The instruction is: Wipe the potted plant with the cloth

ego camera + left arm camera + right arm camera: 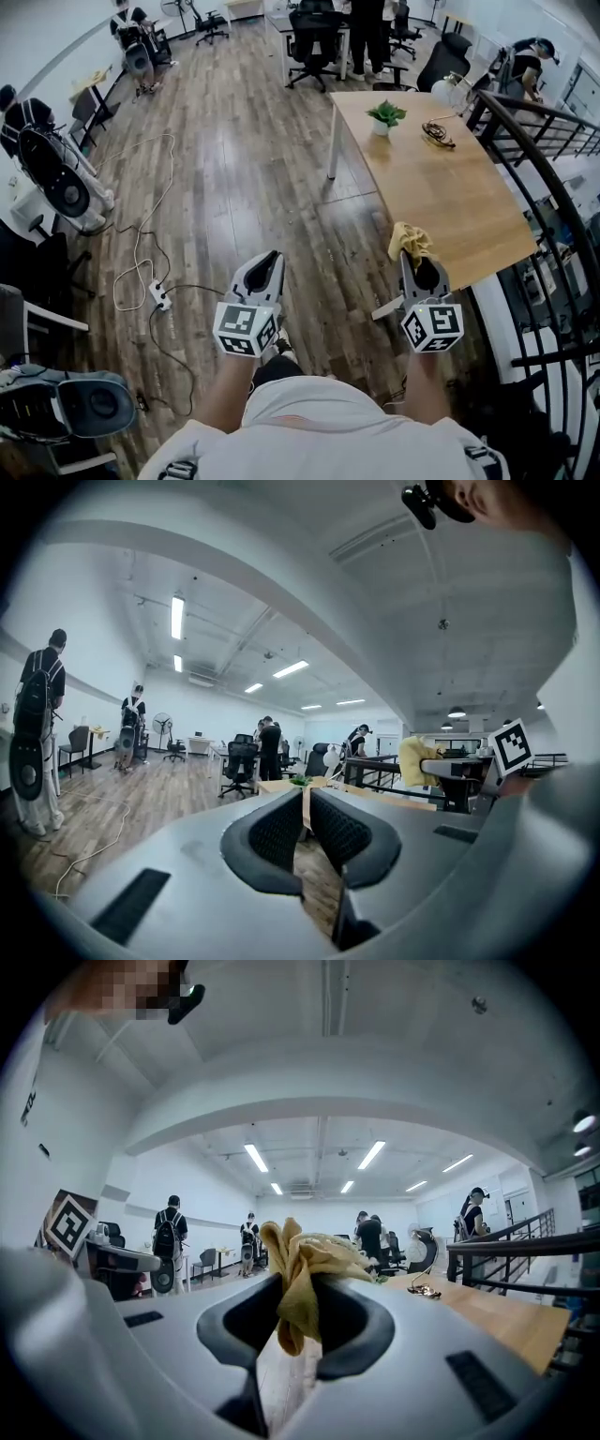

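Note:
A small green potted plant (385, 116) in a white pot stands at the far end of a wooden table (450, 197). In the left gripper view the plant (300, 781) shows just past the jaw tips, far off. My right gripper (413, 253) hovers level by the table's near left corner, shut on a crumpled yellow cloth (410, 240). The cloth (300, 1274) bulges up between the right gripper's (298, 1288) jaws and hides most of what lies ahead. My left gripper (270, 257) is held over the floor left of the table, shut and holding nothing; its (307, 799) jaws meet.
A dark tangle of cable (437, 133) lies on the table beyond the plant. A black railing (548, 178) runs along the table's right side. A power strip (159, 297) and white cord lie on the floor at left. Office chairs (312, 42) and people stand at the back.

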Demonstrator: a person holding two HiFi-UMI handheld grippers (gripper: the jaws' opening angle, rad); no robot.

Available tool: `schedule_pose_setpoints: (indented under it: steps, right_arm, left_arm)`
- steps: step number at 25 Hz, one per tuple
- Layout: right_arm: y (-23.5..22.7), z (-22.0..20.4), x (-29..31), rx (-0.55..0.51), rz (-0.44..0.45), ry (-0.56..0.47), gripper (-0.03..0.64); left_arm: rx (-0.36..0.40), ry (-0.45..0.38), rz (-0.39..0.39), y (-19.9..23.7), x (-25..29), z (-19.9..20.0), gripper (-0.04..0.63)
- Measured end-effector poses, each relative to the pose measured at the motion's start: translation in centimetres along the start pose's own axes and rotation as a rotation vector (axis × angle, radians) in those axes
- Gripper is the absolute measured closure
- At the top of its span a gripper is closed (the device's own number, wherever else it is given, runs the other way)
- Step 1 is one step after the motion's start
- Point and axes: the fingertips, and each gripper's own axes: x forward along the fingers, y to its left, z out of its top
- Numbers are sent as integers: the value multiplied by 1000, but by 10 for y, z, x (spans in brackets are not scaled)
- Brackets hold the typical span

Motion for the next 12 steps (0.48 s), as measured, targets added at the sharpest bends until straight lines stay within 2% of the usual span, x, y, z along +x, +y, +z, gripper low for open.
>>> schedule_pose_setpoints:
  steps: [5, 12]
  right_arm:
    - [-5, -2, 38, -2, -3, 6, 471]
    - [11, 14, 126, -13, -21, -4, 469]
  left_arm:
    - [-22, 0, -5, 28, 27, -2, 563]
    - [-55, -21, -18, 114, 69, 12, 563]
